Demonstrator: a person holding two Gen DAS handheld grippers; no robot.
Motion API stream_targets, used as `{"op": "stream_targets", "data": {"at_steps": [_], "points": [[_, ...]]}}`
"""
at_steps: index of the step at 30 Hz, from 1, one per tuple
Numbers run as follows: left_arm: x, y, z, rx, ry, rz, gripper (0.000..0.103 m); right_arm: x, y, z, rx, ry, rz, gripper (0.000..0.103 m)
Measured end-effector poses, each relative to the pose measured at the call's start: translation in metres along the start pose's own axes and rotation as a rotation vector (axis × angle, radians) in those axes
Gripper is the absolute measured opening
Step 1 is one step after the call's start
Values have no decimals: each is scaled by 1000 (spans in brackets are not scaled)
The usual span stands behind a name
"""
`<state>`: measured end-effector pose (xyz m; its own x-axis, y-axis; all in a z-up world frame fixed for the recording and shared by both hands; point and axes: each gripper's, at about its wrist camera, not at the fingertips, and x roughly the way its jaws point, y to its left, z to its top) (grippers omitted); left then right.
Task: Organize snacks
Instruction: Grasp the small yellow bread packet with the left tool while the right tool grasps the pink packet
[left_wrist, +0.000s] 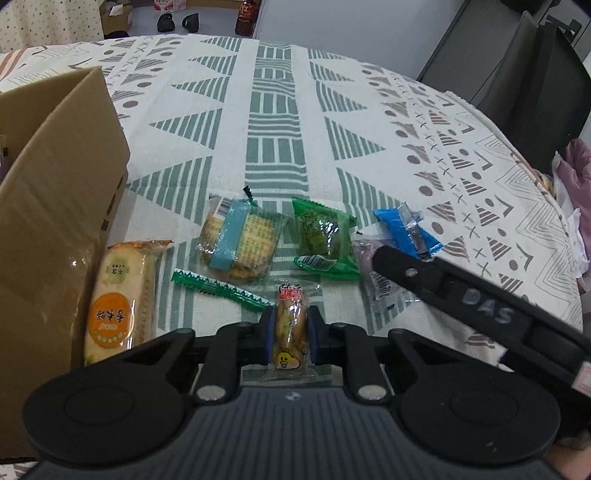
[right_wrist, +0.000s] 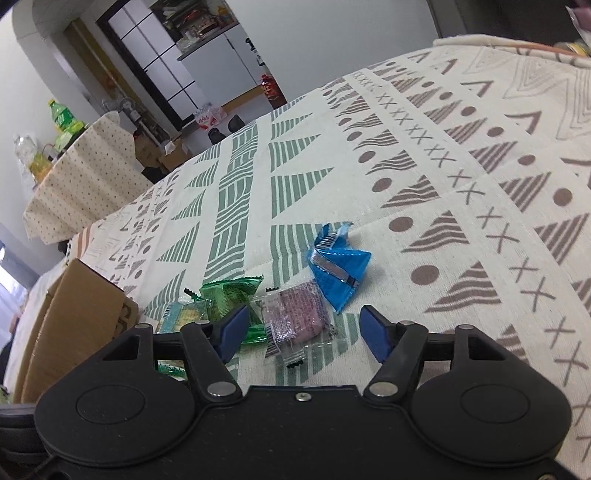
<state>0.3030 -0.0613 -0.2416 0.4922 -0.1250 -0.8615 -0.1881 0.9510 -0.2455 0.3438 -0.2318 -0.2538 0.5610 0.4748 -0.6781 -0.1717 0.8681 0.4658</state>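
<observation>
My left gripper (left_wrist: 290, 325) is shut on a small clear-wrapped yellow snack (left_wrist: 291, 328) with a red label. Ahead of it on the patterned cloth lie a green stick snack (left_wrist: 221, 288), a cracker pack with a blue band (left_wrist: 240, 236), a green packet (left_wrist: 323, 236), a purple packet (left_wrist: 369, 258) and a blue packet (left_wrist: 404, 230). A long orange-labelled cake pack (left_wrist: 118, 299) leans by the cardboard box (left_wrist: 55, 206). My right gripper (right_wrist: 303, 328) stands open just above the purple packet (right_wrist: 295, 314), with the blue packet (right_wrist: 338, 266) ahead and the green packet (right_wrist: 229, 295) to its left.
The cardboard box (right_wrist: 74, 317) stands open at the table's left edge. The right gripper's black body (left_wrist: 480, 306) crosses the left wrist view at the right. A black chair (left_wrist: 524, 74) stands beyond the far right edge. The far half of the cloth (left_wrist: 280, 110) is bare.
</observation>
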Motion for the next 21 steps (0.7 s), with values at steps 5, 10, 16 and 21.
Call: {"op": "stream_targets", "data": {"at_steps": [5, 10, 16, 21], "points": [[-9, 1, 3, -7, -25, -10, 17, 2, 6, -3, -60, 6, -46, 46], [-19, 7, 6, -37, -48, -15, 17, -4, 9, -4, -67, 19, -43, 42], [-33, 19, 13, -74, -91, -7, 17, -24, 16, -4, -68, -23, -36, 41], [-44, 34, 20, -119, -123, 8, 17, -39, 19, -2, -56, -62, -19, 40]]}}
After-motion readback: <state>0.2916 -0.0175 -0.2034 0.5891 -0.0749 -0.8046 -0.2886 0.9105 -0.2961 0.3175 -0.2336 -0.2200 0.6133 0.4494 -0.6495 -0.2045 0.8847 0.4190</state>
